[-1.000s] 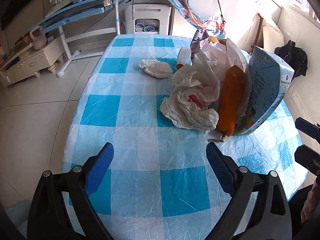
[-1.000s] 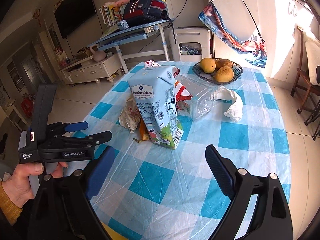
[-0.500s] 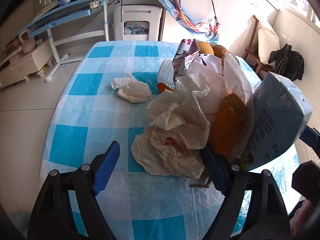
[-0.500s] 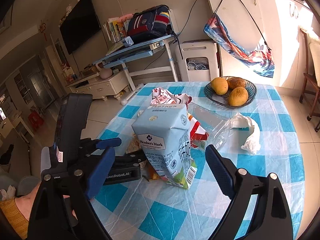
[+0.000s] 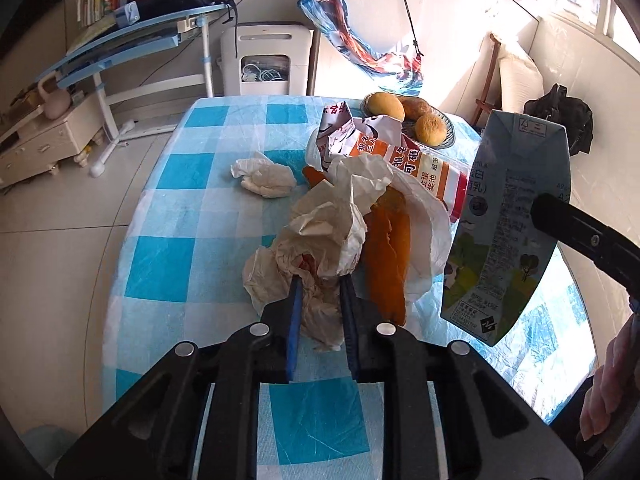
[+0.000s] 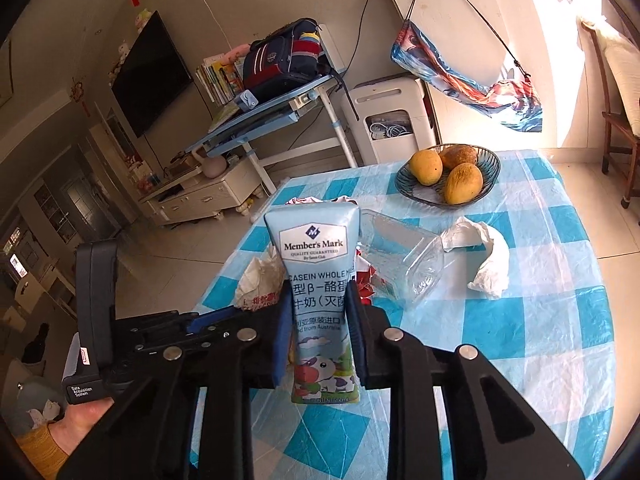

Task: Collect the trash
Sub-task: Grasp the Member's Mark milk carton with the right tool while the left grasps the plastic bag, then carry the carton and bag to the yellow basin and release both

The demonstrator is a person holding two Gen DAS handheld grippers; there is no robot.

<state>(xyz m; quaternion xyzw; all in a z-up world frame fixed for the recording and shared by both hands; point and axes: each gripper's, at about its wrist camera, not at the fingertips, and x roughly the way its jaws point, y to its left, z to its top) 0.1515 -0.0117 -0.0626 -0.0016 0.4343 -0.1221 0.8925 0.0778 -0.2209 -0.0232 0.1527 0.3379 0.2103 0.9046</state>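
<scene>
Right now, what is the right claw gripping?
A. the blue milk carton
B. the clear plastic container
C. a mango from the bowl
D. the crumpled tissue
A: the right claw has its pads pressed on both sides of the blue milk carton.

Glossy printed cardboard on the milk carton. Crinkled, matt paper in the wad of wrappers. Thin plastic sheeting, faintly shiny and creased, over the desk. Clear, dented plastic for the bottle. Soft crumpled tissue. Matt black plastic with metal rivets on each claw.
</scene>
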